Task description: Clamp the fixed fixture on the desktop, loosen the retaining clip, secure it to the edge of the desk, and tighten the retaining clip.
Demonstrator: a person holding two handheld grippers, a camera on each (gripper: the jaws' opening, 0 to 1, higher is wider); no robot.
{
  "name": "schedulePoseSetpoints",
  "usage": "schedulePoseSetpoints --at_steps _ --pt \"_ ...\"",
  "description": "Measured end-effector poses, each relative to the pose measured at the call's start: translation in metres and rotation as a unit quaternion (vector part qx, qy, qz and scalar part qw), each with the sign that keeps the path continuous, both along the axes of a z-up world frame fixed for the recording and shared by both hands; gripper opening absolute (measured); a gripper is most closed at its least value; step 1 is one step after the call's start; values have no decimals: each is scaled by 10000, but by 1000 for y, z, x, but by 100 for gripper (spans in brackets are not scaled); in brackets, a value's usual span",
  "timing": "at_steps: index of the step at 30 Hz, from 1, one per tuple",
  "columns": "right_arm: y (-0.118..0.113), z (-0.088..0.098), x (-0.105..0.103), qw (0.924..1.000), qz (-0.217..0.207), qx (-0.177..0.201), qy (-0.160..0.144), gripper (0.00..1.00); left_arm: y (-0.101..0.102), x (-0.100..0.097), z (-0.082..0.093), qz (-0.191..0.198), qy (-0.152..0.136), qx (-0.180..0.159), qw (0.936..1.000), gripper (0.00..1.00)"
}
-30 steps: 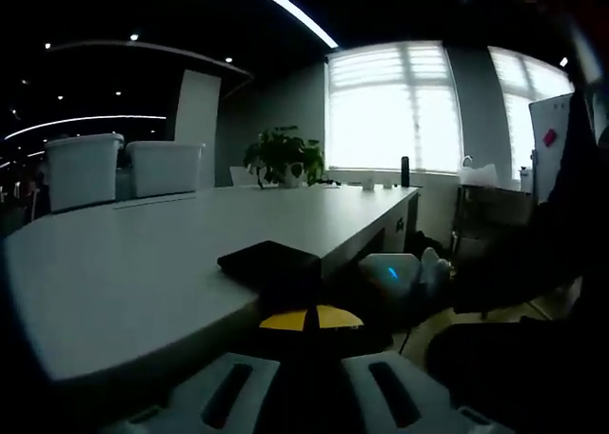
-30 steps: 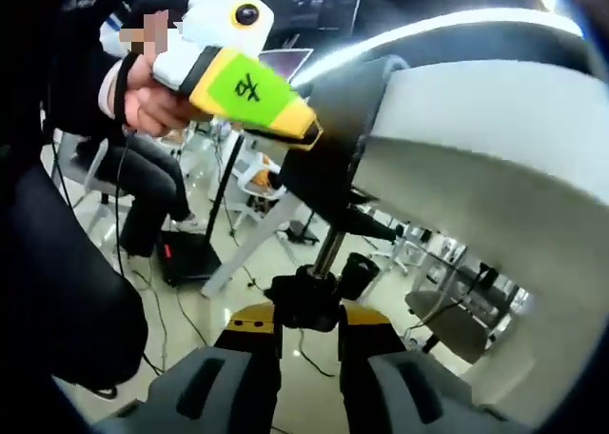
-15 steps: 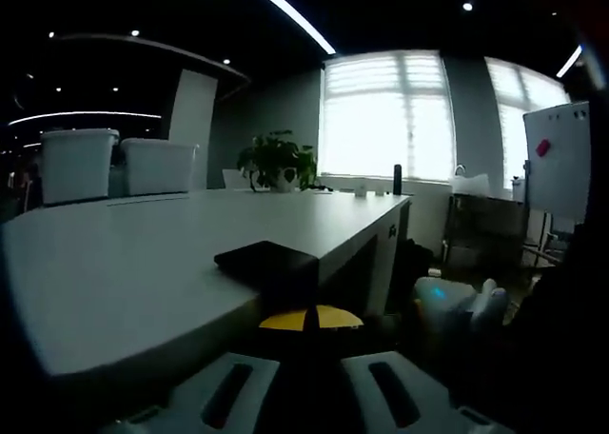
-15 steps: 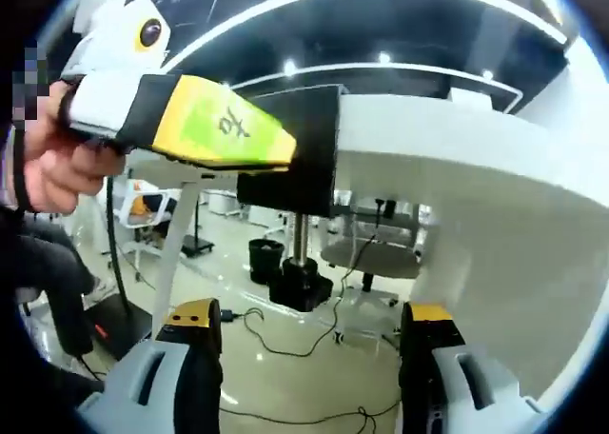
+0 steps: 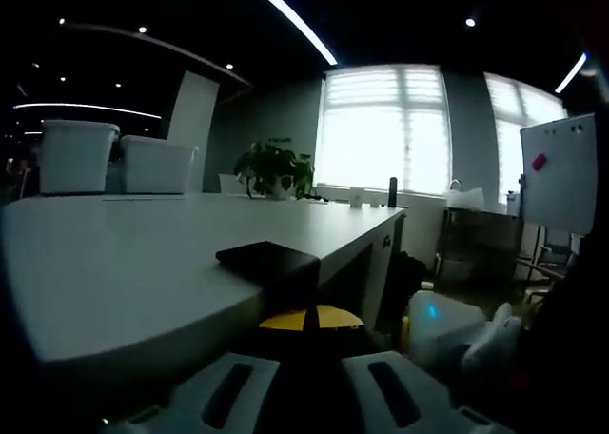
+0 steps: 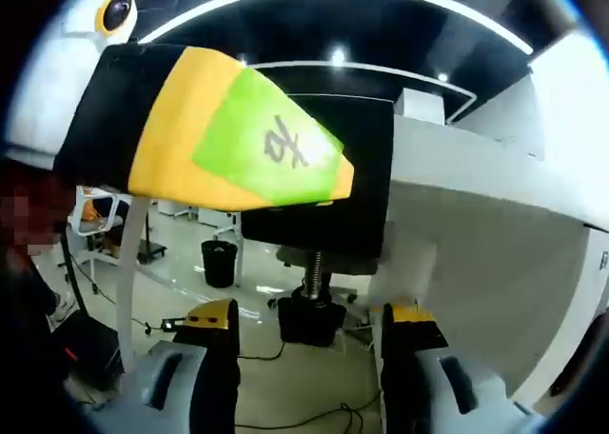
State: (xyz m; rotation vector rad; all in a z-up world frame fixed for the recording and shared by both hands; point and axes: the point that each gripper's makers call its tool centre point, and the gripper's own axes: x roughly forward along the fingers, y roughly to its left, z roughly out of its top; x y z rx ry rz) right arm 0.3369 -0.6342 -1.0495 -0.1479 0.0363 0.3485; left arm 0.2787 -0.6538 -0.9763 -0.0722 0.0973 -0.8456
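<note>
The black C-shaped clamp fixture (image 6: 328, 182) sat on the edge of the pale grey worktop (image 5: 124, 263), its flat top plate (image 5: 268, 259) lying on the surface and its body wrapping down over the rim. In the right gripper view its threaded screw with the round black knob (image 6: 310, 312) hung below the worktop's underside, apparently not yet drawn up tight. The left gripper (image 5: 309, 322) had its yellow-tipped fingers closed together on the fixture's near end, steadying it; in the right gripper view the same left gripper came in from the upper left as a yellow and green wedge against the black body. The right gripper (image 6: 309, 325) waited beneath with its fingers apart, one either side of the knob and not touching it. The step in hand looked to be the tightening: the right fingers would need to shut squarely on the knob, low on it, and turn about the screw's own axis without dragging it sideways, while the left held the fixture flush to the rim so it could not creep or tilt. Farther off stood two white plastic bins (image 5: 114, 158), a potted green plant (image 5: 276, 167), bright shuttered windows (image 5: 381, 125) and a whiteboard (image 5: 557, 172).
</note>
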Motion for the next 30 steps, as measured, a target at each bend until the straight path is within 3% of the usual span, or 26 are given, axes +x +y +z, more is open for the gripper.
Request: schedulePoseSetpoints --at_steps 7,14,19,22,26,30 --pt "-1 -2 0 9997 -232 -65 14 25 -2 -1 0 -23 -51 39 10000 1" --pt "-2 0 -1 10000 -42 -65 9 24 -2 -2 1 35 -151 162 9997 1" --pt "4 -3 -2 9976 655 135 168 23 -1 -1 1 100 44 27 9999 1" --pt "7 -2 -2 9938 1104 -37 84 23 -2 -1 1 146 36 52 9999 1" --pt "11 -2 -3 9850 1722 -89 58 23 2 3 0 245 -6 168 9996 1" --pt "15 -3 -2 9707 2394 -213 10 23 8 11 -2 353 -56 364 9987 1"
